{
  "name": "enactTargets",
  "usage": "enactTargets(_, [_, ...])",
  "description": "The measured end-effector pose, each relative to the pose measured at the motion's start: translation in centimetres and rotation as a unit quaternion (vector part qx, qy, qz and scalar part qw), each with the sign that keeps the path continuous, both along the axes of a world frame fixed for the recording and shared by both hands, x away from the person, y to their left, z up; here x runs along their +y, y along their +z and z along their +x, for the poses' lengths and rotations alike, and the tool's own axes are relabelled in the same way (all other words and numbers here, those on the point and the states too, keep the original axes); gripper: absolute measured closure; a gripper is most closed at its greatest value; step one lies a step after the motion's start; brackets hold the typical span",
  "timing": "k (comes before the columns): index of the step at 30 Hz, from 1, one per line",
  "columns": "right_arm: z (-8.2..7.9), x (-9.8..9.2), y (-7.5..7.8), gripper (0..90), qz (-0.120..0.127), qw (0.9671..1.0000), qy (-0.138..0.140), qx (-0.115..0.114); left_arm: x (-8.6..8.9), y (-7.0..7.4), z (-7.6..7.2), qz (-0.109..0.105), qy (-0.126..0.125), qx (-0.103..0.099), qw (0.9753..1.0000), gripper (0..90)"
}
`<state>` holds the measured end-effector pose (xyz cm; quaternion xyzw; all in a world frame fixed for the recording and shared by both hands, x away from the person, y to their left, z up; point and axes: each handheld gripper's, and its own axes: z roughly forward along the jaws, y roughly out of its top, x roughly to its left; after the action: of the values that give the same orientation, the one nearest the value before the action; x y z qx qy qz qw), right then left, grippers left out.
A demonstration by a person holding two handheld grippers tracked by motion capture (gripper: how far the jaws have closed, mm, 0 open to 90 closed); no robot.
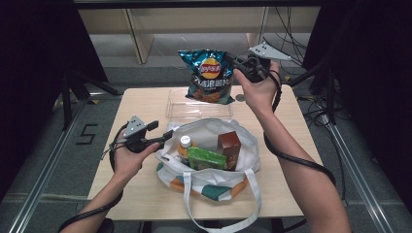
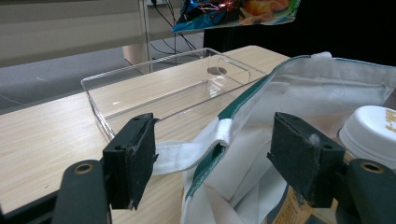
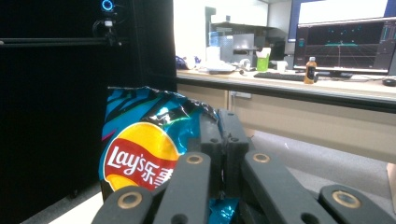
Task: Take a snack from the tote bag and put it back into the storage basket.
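Blue and teal crisp bag [image 1: 210,76], glossy foil, with a red-and-yellow round logo near the top and a picture of crisps lower down; lightly crumpled along the upper seal. Held in the air above the far end of the wooden table [image 1: 145,99], over the clear plastic tray [image 1: 176,108], clear of both. Pinched at its upper right corner by the right gripper [image 1: 232,62], jaws pressed together on the foil, as seen close up in the right gripper view, where the bag [image 3: 144,149] sits just left of the closed jaws. Hangs upright, long axis near vertical, logo side facing the person, bottom edge tipped slightly toward the tray. Lower part of the bag cut off in the right gripper view; only its bottom edge [image 2: 233,11] visible at the top of the left gripper view. Small print on the front too blurred to read. Left gripper [image 1: 163,132] with jaws spread wide, at the rim of the white tote bag [image 1: 243,167], one jaw beside a white strap; whether touching the cloth cannot be told. Inside the tote: a capped bottle [image 1: 185,144], a green box [image 1: 206,158] and a brown carton [image 1: 229,147], lower parts hidden by the cloth.
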<state>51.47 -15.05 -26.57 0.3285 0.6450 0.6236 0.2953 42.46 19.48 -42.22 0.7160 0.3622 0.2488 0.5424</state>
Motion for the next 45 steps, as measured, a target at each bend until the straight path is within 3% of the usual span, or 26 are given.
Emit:
enactTargets(12, [1.1,0.4,-0.5,90.0,0.001,0.9998,-0.009,0.019,-0.2,-0.1,0.0,-0.003,-0.004,0.001,1.0000,30.5])
enactTargets(17, [1.7,0.6,-1.1,90.0,-0.007,0.9998,-0.008,0.015,-0.3,-0.1,0.0,0.000,-0.004,0.002,1.0000,30.4])
enactTargets(22, [2.0,0.8,-1.5,90.0,0.005,0.9994,-0.013,0.033,-0.3,-0.1,0.0,-0.002,-0.004,0.003,1.0000,30.2])
enactTargets(33, [3.4,1.0,-2.5,90.0,0.000,0.9991,-0.022,0.037,-0.3,-0.1,-0.1,-0.002,-0.005,0.004,1.0000,30.2])
enactTargets(41, [4.2,1.1,-2.9,90.0,0.004,0.9980,-0.030,0.056,-0.5,-0.1,-0.1,-0.002,-0.009,0.003,1.0000,30.1])
enactTargets(43, [4.6,1.1,-3.2,90.0,-0.001,0.9983,-0.030,0.050,-0.5,-0.1,-0.1,-0.004,-0.008,0.002,1.0000,30.1])
enactTargets(45, [4.6,1.3,-3.4,90.0,0.006,0.9973,-0.034,0.065,-0.4,-0.1,-0.1,-0.003,-0.007,0.003,1.0000,29.9])
